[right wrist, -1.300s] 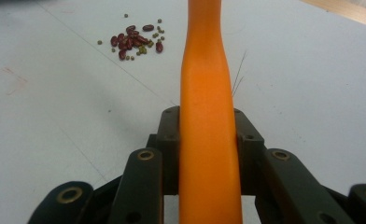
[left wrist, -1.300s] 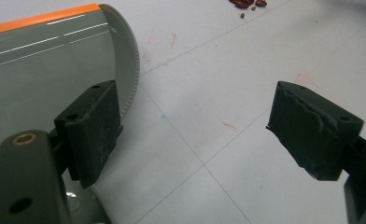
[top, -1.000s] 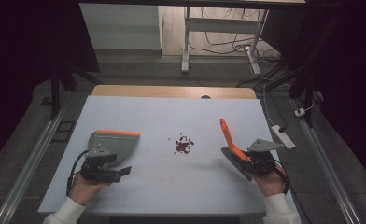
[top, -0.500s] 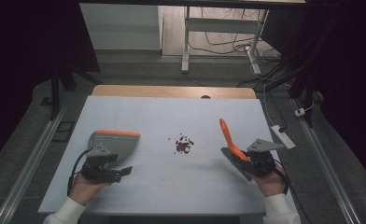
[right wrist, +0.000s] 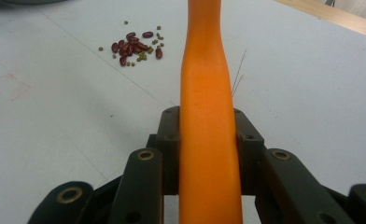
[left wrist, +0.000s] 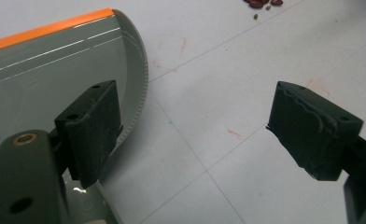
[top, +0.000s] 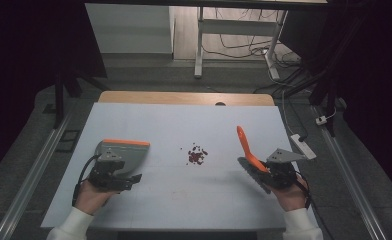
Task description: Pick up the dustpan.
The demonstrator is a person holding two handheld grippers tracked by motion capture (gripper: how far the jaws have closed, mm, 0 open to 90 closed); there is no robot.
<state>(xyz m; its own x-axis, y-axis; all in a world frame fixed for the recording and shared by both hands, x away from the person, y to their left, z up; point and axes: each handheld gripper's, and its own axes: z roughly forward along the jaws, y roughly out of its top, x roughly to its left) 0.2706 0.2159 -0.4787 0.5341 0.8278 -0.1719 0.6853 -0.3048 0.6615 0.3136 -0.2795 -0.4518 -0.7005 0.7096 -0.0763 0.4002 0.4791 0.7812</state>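
An orange brush handle (top: 245,145) tilts up toward 11 o'clock, pinched in the right gripper (top: 264,172). The grey dustpan (top: 125,154) with its orange edge lies flat at 9 o'clock of the small bean pile (top: 197,155).

— Status of the left gripper (left wrist: 193,128)?

— Jaws stand wide apart, nothing between them but bare white table (left wrist: 228,93). The table surface carries thin ruled lines and faint red marks.

— Nearest item?

— A grey dustpan (left wrist: 45,79) with an orange front edge and a ribbed curved rim, lying flat at the left. One jaw sits over its rim; whether it touches cannot be told.

— Anything further off?

— A few dark red beans (left wrist: 260,3) at the top edge, well apart from both jaws.
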